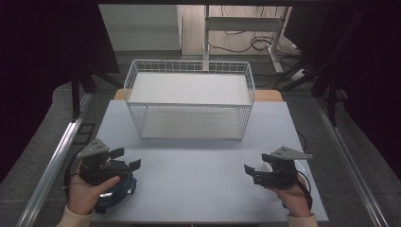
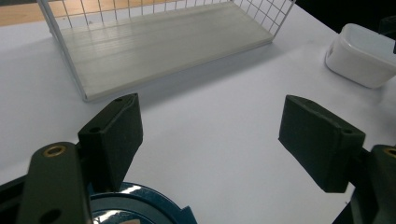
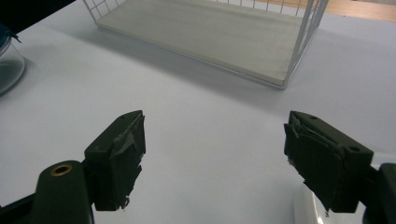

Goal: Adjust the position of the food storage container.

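1. Round blue-lidded container (image 1: 118, 189), high view: sitting at the near left corner of the worktop (image 1: 198, 179), right under the left gripper (image 1: 126, 158). Left gripper open, nothing between the jaws. Right gripper (image 1: 255, 165) also open and empty, at the near right. White wire basket (image 1: 189, 66) standing well apart, at the far side. Forearms and hands coming in from the bottom edge.

2. Left gripper view: just the glossy blue lid (image 2: 135, 205) at the bottom edge, below and behind the jaw tips, so not yet between them. Judged stiff and smooth, likely slippery on the rim. Also here, and hard to make out from above: a white plastic tub (image 2: 362, 56) over by the other hand. Probably light and slightly springy, best pinched across one wall near a corner.

3. Right gripper view: at the far left edge, a clear body (image 3: 7, 60) under the blue lid, a detail hidden in the other two views. Looks like glass, so probably heavier than the tub, rigid and breakable. Best taken across the lid's width with a firm squeeze, and set down gently. Tape on the pads (image 3: 123, 154) torn and frayed, so grip there possibly uneven. White rim (image 3: 317, 210) peeking in just below the right-hand jaw.
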`<state>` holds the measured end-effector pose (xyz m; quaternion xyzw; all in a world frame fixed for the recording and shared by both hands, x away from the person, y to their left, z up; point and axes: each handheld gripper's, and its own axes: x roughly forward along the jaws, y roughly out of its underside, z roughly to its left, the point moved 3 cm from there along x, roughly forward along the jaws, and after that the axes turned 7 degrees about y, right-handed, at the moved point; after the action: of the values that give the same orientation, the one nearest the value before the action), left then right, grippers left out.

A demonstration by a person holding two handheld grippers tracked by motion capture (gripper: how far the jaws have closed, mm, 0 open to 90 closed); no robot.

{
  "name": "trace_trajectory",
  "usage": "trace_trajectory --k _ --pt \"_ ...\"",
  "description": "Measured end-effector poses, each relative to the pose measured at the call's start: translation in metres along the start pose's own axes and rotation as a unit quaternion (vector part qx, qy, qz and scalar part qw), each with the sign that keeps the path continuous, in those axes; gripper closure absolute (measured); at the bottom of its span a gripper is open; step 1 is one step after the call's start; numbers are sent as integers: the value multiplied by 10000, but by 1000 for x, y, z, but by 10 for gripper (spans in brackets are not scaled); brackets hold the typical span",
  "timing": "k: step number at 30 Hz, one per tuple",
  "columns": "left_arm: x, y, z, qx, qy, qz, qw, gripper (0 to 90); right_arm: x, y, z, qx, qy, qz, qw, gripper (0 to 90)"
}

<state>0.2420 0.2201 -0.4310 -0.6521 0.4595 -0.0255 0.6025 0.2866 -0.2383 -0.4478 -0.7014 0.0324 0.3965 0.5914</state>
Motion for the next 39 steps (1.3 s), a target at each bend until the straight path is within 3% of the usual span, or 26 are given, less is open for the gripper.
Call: trace_trajectory --k 6,13,17,23,24,34,35,36,39 --pt "-18 -1 2 33 -95 -10 9999 207 -5 -4 3 -28 7 -113 9999 208" --pt "-41 10 14 -176 -222 -58 9996 205 -2 -3 4 20 35 -87 10000 207" --pt "-52 21 23 -271 -380 80 9989 225 0 -3 6 -18 44 -59 10000 207" --pt "-70 46 35 -429 -638 283 9966 345 2 -3 7 -21 58 -18 10000 207" --pt "-74 52 39 -471 -720 312 9958 425 2 -2 7 -19 67 11 10000 207" --pt "-94 78 55 -693 -1000 565 9910 620 2 -4 10 6 -53 -12 10000 207" --pt "-95 83 57 -717 -1010 658 9901 620 2 -3 10 -6 -48 4 10000 207" --pt "-95 90 59 -735 -1041 851 9882 686 3 -3 10 11 -37 23 10000 207" --pt "-97 98 61 -766 -1063 992 9864 741 3 -3 9 20 -22 13 10000 207"
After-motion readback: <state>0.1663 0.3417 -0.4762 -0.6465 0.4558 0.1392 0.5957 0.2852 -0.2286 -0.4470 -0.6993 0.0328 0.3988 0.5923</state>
